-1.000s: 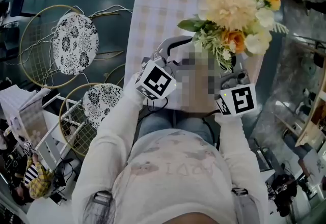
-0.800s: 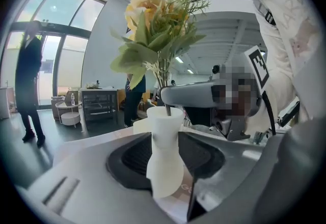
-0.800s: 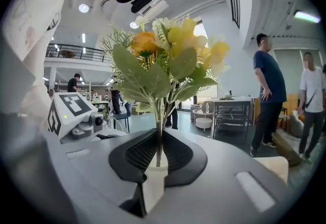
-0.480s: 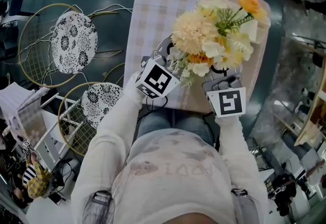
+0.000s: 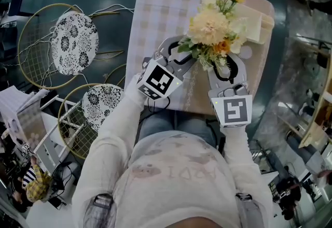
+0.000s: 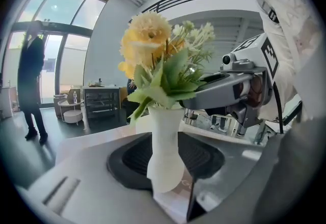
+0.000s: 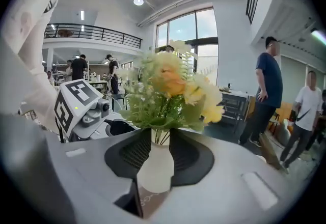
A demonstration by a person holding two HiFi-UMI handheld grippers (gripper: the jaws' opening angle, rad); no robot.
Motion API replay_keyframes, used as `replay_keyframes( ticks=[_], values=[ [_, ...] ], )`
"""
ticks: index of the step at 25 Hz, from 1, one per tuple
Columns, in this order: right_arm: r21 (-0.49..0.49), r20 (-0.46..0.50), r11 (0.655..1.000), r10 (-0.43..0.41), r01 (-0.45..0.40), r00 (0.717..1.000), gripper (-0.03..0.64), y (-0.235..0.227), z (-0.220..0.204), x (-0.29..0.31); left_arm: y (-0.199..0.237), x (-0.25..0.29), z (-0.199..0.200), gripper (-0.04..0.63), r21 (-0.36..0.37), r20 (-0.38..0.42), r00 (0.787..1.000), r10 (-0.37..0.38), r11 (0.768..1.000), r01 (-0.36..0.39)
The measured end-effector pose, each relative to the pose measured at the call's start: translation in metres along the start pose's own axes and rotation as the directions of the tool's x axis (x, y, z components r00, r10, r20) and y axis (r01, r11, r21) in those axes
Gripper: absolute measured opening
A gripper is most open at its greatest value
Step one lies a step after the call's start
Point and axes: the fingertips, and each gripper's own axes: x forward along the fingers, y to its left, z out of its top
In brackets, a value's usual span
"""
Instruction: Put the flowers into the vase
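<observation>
A bunch of yellow, cream and orange flowers (image 5: 210,25) stands with its stems in a white vase (image 6: 165,157), above the checked table (image 5: 166,4). In the head view the blooms hide the vase. My left gripper (image 5: 181,55) is shut on the vase body, which sits between its black pads (image 6: 127,159). My right gripper (image 5: 225,63) comes in from the right and is shut on the green stems (image 7: 160,139) just above the vase mouth. In the right gripper view the vase (image 7: 155,172) shows below the pads. The right gripper (image 6: 219,90) reaches the leaves at the vase's rim.
A beige box (image 5: 257,22) lies at the table's far right corner. Two wire stools with patterned seats (image 5: 75,43) (image 5: 101,105) stand on the floor to the left. People (image 7: 267,95) stand in the room behind, and one more (image 6: 33,85) is by the windows.
The right gripper has brought the flowers down and leftward from high at the right to the left gripper, and the stems have gone into the vase. The left gripper has barely moved.
</observation>
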Motion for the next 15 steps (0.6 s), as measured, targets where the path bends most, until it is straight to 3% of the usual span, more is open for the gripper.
replay_keyframes(
  ticks=[3, 10, 15],
  values=[
    [-0.006, -0.038, 1.000, 0.005, -0.005, 0.999, 0.137, 0.004, -0.008, -0.005, -0.002, 0.001, 0.001, 0.157, 0.002, 0.002, 1.000, -0.003, 1.000, 0.003],
    [0.049, 0.002, 0.999, -0.003, 0.003, 1.000, 0.133, 0.010, -0.010, -0.012, -0.006, -0.003, -0.001, 0.152, 0.017, 0.001, 1.000, 0.003, 1.000, -0.003],
    [0.072, -0.041, 0.997, 0.021, -0.018, 0.999, 0.106, 0.014, -0.028, -0.020, -0.006, -0.011, -0.009, 0.102, 0.004, -0.013, 1.000, 0.024, 1.000, -0.024]
  ],
)
